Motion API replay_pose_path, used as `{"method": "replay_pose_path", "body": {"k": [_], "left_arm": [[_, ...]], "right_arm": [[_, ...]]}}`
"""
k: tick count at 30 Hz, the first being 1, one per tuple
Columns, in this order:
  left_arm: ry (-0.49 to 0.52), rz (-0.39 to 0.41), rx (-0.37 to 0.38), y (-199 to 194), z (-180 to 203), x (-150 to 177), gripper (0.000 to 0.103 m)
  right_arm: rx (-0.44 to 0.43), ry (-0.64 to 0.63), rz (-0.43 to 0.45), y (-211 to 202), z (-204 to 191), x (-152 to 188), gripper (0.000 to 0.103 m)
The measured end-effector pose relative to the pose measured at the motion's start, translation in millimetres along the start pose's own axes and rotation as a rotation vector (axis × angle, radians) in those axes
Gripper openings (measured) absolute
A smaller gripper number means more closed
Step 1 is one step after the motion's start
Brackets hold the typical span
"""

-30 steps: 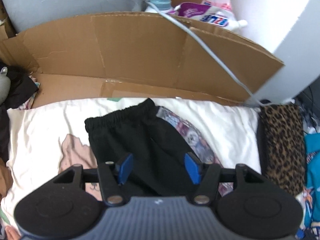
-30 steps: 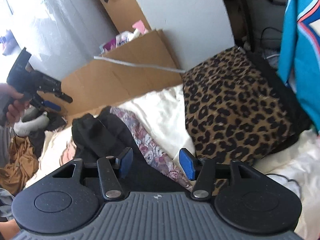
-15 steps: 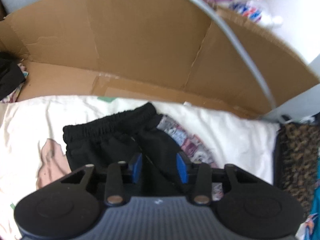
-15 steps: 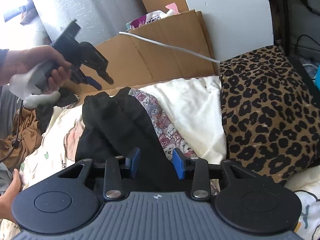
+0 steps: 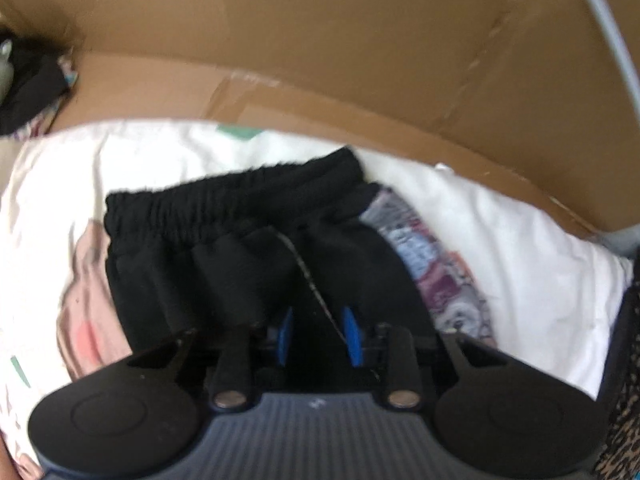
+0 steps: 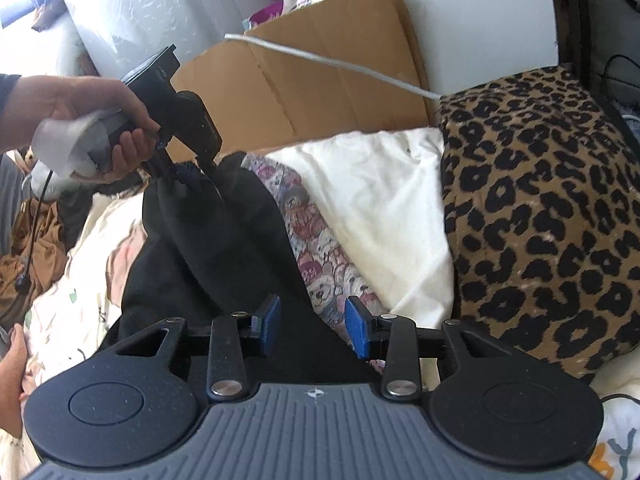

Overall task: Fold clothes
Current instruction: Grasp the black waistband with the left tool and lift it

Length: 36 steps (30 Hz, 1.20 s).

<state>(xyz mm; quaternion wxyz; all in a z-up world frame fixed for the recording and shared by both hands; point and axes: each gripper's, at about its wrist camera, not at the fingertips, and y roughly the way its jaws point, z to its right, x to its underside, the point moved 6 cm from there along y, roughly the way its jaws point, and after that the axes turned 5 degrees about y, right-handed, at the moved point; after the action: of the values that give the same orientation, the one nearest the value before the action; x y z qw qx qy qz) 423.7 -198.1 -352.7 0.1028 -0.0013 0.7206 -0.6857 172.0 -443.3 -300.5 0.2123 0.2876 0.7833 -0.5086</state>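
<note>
Black pants (image 5: pixel 224 248) with an elastic waistband (image 5: pixel 240 200) lie on cream bedding (image 5: pixel 500 240). My left gripper (image 5: pixel 319 336) is shut on a bunched fold of them just below the waistband. In the right wrist view a hand holds that left gripper (image 6: pixel 188 170), which lifts the upper part of the black pants (image 6: pixel 216 240) off the bed. My right gripper (image 6: pixel 312 330) sits at the near end of the pants, its blue pads (image 6: pixel 268 328) drawn in on the black cloth between them. The cloth runs fairly taut between the two grippers.
A patterned garment (image 6: pixel 320 252) lies under the pants' right side. A leopard-print cushion (image 6: pixel 540 208) sits to the right. A cardboard wall (image 6: pixel 304 92) with a grey cable (image 6: pixel 328 60) stands behind, and brown clothes (image 6: pixel 36 240) are heaped at the left. A hand (image 6: pixel 14 360) rests at the bed's left edge.
My left gripper dropped forward onto the pants, closed on a fold and raised it. My right gripper's fingers narrowed from wide open onto the pants' near end.
</note>
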Motion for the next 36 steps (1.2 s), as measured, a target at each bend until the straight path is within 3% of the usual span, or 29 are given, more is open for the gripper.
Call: {"method": "replay_pose_path", "body": {"k": [3, 8, 9, 11, 12, 16, 29, 36], "left_arm": [[-0.036, 0.001, 0.013, 9, -10, 2, 0.032], [-0.102, 0.016, 0.087, 21, -16, 6, 0.042], [-0.114, 0.022, 0.097, 24, -17, 7, 0.042], [-0.139, 0.037, 0.092, 27, -22, 10, 0.029], [-0.149, 0.041, 0.076, 29, -24, 12, 0.012], [-0.185, 0.050, 0.106, 26, -31, 16, 0.003], [-0.080, 0.104, 0.179, -41, -19, 0, 0.002], [-0.059, 0.114, 0.188, -50, -22, -2, 0.002]], "right_arm": [[0.052, -0.025, -0.025, 8, 2, 8, 0.044], [0.083, -0.011, -0.039, 11, 13, 15, 0.044], [0.088, -0.016, -0.043, 11, 14, 16, 0.044], [0.095, -0.026, -0.049, 10, 15, 18, 0.044], [0.092, -0.030, -0.045, 9, 14, 17, 0.044], [0.074, -0.054, -0.027, 6, 10, 13, 0.044], [0.087, -0.090, -0.056, 39, -6, 10, 0.044], [0.032, -0.019, -0.027, 45, -1, -6, 0.044]]}}
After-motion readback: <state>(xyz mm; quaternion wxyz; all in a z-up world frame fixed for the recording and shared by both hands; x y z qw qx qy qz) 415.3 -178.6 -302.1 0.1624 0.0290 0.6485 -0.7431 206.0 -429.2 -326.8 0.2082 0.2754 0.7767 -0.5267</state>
